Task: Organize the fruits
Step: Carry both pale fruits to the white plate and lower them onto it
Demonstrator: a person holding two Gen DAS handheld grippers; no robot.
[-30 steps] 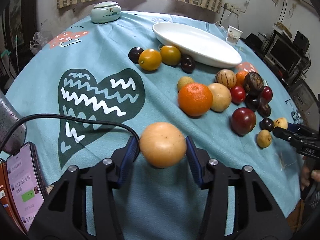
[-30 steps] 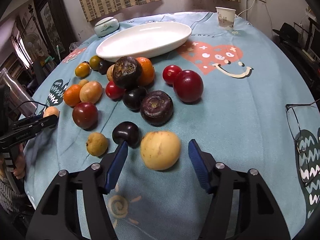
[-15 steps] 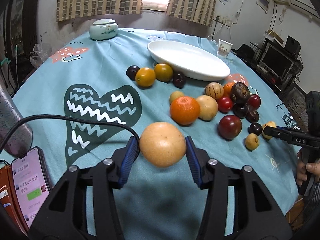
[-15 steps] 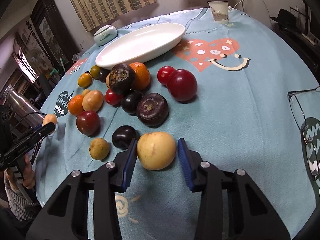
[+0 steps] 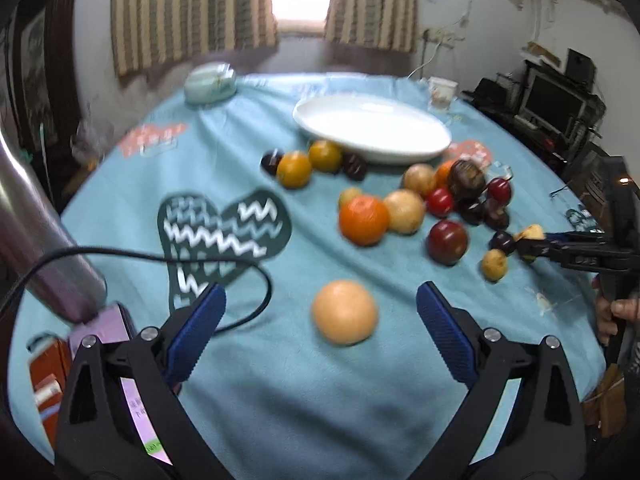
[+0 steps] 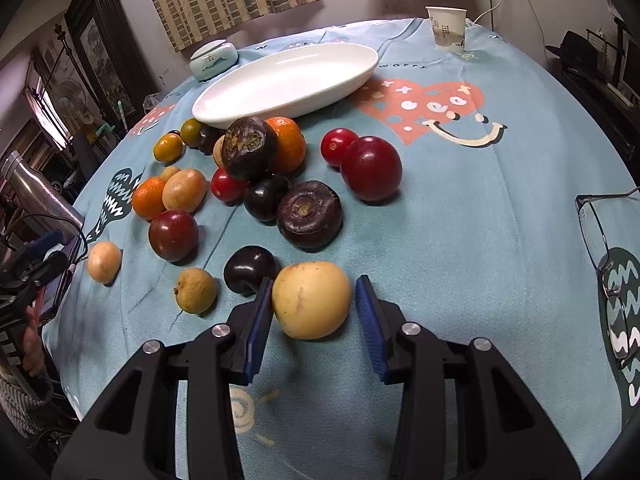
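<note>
My left gripper is open wide, and a pale orange fruit lies on the teal tablecloth between its fingers, touching neither. The same fruit shows in the right wrist view. My right gripper is closed around a yellow fruit; the left pad touches it, and a thin gap shows at the right pad. A white oval plate lies empty at the back, and also shows in the left wrist view. Several fruits cluster in front of it, among them an orange and a dark red plum.
A steel flask, a phone and a black cable lie at the left. A paper cup and a lidded ceramic jar stand at the back. Glasses lie at the right.
My left gripper has opened and let go of the pale orange fruit, which now rests on the cloth. My right gripper has closed in around the yellow fruit.
</note>
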